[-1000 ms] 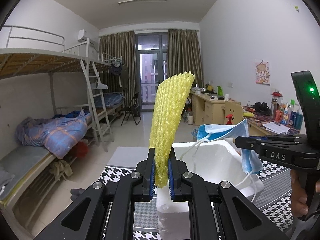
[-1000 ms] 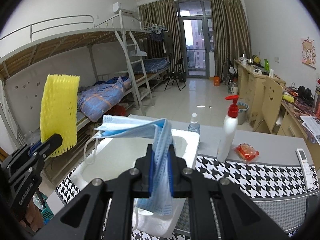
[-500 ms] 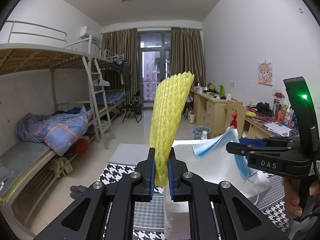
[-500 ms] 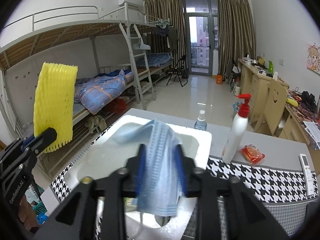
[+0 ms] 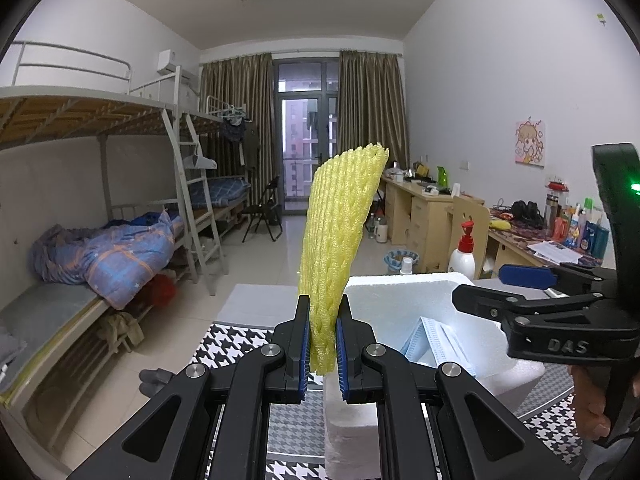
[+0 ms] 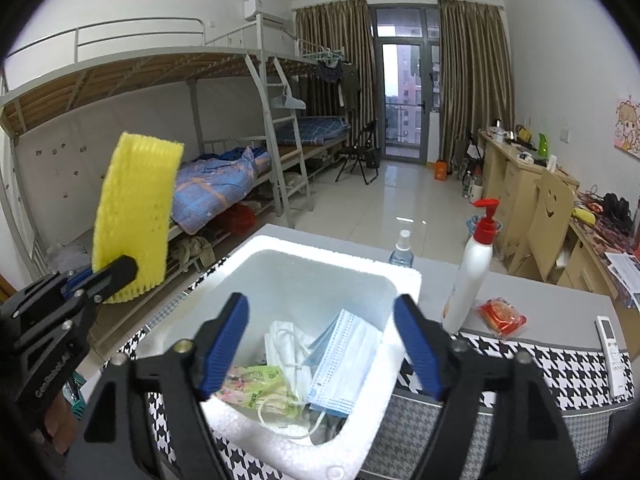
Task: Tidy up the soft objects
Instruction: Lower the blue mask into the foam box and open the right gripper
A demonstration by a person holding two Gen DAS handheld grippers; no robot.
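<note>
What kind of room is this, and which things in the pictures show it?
Most likely a shared dormitory room. Metal bunk beds with ladders line one wall, a row of wooden desks crowded with personal items lines the other, and a curtained balcony door closes the far end.

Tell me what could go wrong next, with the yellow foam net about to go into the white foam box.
1. The left gripper pinches only the bottom end of the yellow foam net, which stands tall above it; it may flop or spring outside the white foam box.
2. The right gripper has just opened above the box and released the blue face mask. It hangs wide over the box and may block the left one.
3. The pump bottle stands close by; a bump could topple it.
</note>
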